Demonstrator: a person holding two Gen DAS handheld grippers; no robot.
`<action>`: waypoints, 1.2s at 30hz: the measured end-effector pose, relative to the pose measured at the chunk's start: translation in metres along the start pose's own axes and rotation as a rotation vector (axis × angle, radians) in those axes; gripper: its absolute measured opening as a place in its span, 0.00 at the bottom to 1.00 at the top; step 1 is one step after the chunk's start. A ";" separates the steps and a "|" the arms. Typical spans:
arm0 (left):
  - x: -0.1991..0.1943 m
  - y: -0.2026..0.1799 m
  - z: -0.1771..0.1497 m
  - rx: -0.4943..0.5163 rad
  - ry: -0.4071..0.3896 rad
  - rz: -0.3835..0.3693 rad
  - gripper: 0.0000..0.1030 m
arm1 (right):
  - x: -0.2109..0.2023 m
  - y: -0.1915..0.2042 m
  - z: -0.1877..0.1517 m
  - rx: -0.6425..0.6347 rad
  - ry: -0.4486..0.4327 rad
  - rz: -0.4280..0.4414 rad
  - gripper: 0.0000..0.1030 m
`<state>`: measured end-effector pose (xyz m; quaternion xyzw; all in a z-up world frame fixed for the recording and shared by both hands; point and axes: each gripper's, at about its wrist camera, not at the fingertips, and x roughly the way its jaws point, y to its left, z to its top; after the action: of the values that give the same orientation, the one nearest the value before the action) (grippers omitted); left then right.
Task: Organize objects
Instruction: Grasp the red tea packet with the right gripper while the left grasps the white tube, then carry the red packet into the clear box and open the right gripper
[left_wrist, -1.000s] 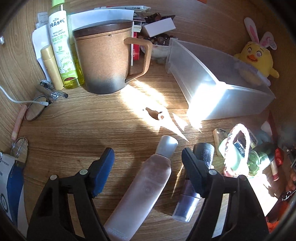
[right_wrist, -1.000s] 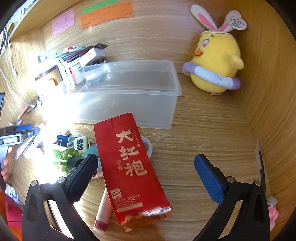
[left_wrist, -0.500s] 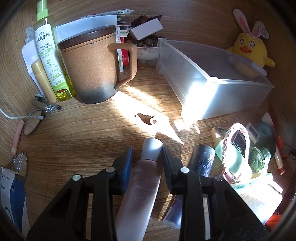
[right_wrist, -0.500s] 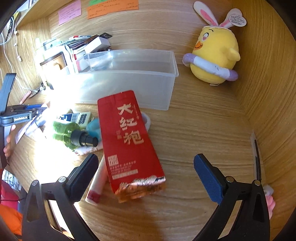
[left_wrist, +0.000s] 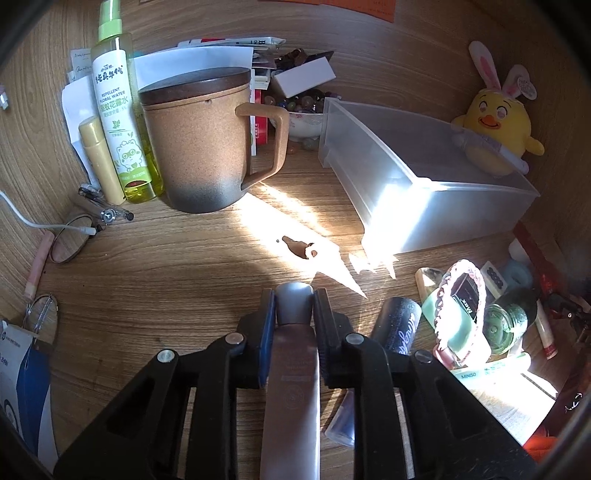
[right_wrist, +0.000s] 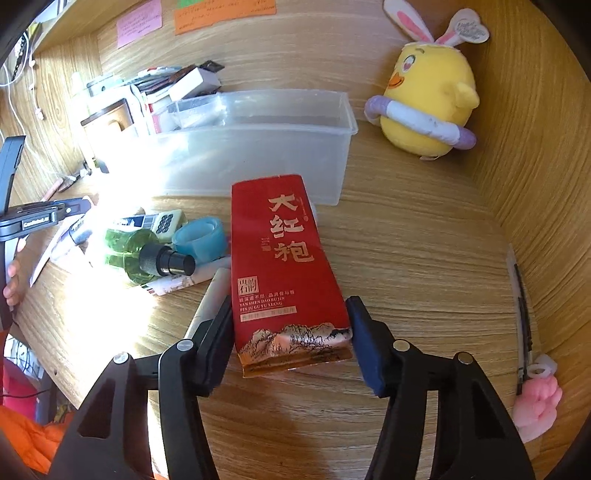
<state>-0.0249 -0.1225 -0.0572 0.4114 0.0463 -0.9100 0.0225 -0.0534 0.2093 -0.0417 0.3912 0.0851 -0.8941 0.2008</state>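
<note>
Mid-pickup, both hands at once. Left tongs just closed onto the pink bottle, blue pads pressed on either side at its grey cap, bottle lying flat on the worktop. Right tongs just narrowed around the red tea packet, pads touching or nearly touching its lower edges, the grip not certain. Next, by the look of it: firm both holds, lift, carry to the empty clear bin just beyond. Packet glossy, flat, gold lettering, likely to crumple; bottle frosted, slim, smooth.
</note>
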 end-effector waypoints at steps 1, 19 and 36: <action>-0.002 0.001 0.000 -0.007 -0.005 0.000 0.19 | -0.003 -0.001 0.001 0.001 -0.011 -0.003 0.51; -0.062 -0.017 0.036 -0.033 -0.200 -0.037 0.19 | -0.062 -0.008 0.033 0.022 -0.227 0.010 0.51; -0.084 -0.046 0.095 0.003 -0.340 -0.113 0.19 | -0.037 0.007 0.095 -0.010 -0.328 0.079 0.51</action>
<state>-0.0438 -0.0858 0.0714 0.2483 0.0637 -0.9663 -0.0217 -0.0912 0.1842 0.0503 0.2420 0.0402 -0.9369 0.2489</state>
